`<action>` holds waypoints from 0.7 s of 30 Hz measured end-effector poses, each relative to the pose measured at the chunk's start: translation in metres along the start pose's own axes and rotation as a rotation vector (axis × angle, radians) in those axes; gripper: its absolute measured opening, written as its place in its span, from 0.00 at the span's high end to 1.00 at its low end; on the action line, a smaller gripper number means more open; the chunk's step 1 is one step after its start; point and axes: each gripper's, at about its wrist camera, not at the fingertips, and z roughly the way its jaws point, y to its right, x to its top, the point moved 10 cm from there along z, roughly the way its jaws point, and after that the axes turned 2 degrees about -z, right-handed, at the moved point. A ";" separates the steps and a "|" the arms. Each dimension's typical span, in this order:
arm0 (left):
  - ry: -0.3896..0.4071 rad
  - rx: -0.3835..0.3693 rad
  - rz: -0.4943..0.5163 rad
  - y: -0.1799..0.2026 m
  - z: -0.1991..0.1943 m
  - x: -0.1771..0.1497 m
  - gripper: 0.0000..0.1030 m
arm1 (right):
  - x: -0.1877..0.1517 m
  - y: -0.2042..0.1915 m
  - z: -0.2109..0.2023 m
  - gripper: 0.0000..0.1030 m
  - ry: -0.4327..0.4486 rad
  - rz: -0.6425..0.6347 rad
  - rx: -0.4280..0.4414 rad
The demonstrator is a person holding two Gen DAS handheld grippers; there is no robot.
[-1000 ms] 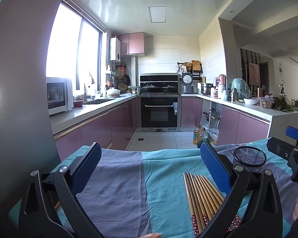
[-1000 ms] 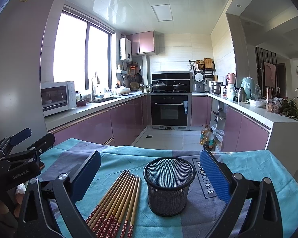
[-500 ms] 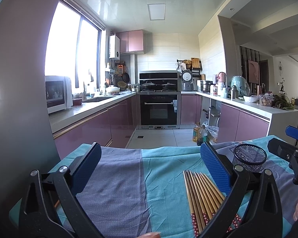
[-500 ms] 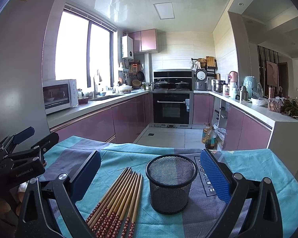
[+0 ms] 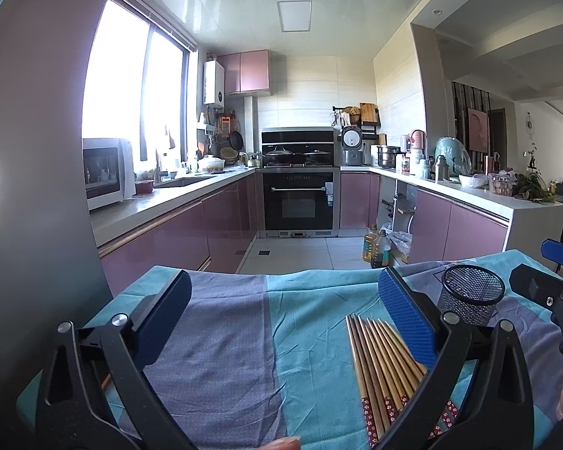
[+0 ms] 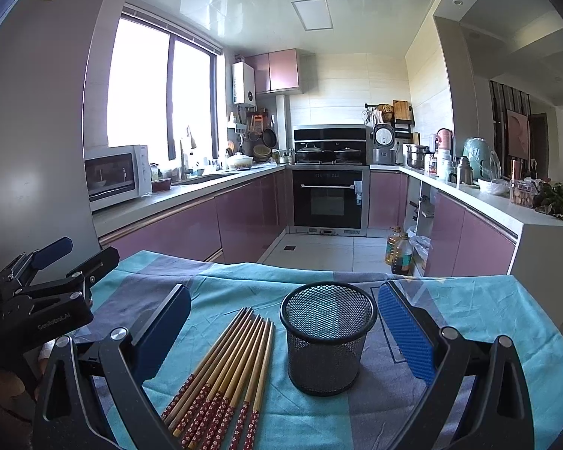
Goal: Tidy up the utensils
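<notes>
Several wooden chopsticks (image 6: 227,369) with red flowered ends lie side by side on the teal and purple tablecloth (image 6: 240,281). A black mesh cup (image 6: 328,341) stands upright just right of them. My right gripper (image 6: 283,332) is open and empty, above the chopsticks and the cup. My left gripper (image 5: 281,320) is open and empty over bare cloth; the chopsticks (image 5: 381,365) lie by its right finger, and the cup (image 5: 471,298) stands beyond. Each gripper shows at the edge of the other's view.
The table's far edge (image 6: 281,266) drops to a tiled kitchen floor. Oil bottles (image 6: 398,253) stand on the floor beyond it. Purple cabinets and an oven (image 6: 328,200) are far behind. A wall (image 5: 37,150) is close on the left.
Both grippers have tipped slightly down and forward, so the table and chopsticks sit a little higher in view. Nothing was grasped or moved.
</notes>
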 end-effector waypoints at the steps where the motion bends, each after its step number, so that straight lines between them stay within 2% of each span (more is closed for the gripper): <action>1: -0.002 -0.002 0.001 0.001 0.000 -0.001 0.04 | -0.001 0.000 -0.001 0.06 -0.003 -0.002 0.003; 7: -0.028 -0.009 0.011 0.002 0.002 -0.005 0.04 | -0.010 -0.008 -0.001 0.06 -0.031 -0.029 0.027; 10: -0.041 -0.016 0.011 0.003 0.005 -0.008 0.04 | -0.018 -0.014 0.001 0.08 -0.065 -0.032 0.065; 21: -0.110 -0.036 0.022 0.005 0.016 -0.023 0.04 | -0.058 -0.025 0.024 0.27 -0.247 -0.032 0.123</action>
